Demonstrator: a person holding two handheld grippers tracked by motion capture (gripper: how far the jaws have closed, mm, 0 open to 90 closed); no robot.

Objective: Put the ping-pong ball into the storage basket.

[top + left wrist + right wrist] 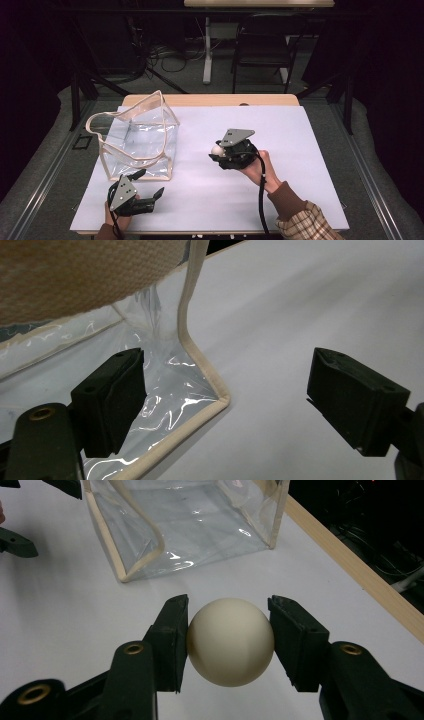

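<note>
Step in hand: looks to me like the carry phase, with the ball (231, 641) picked up and the clear bag (140, 137) as the likely drop-off.

Right gripper (218, 151): jaws closed snug on the cream ball, one pad on each side, held just above the white table (300, 150) near its middle.

Left gripper (148, 185): jaws spread wide, nothing in them, parked at the bag's near corner.

Where the ball is: right of the bag and apart from it, not in it yet.

Bag: standing upright on the left part of the table, mouth open upward, beige trim and a strap (107, 118) looping off the top.

Next move, my guess: lift the ball over the rim, then let go above the opening. The walls look floppy, so the left gripper may need to pinch the edge to keep the mouth open.

Right gripper view extra: shows the grip on the ball close up; in the high view it's a pale blob under the grey plate.

Left gripper view extra: shows the bag's bottom corner seam (220, 397) sitting between the open jaws, untouched.
</note>
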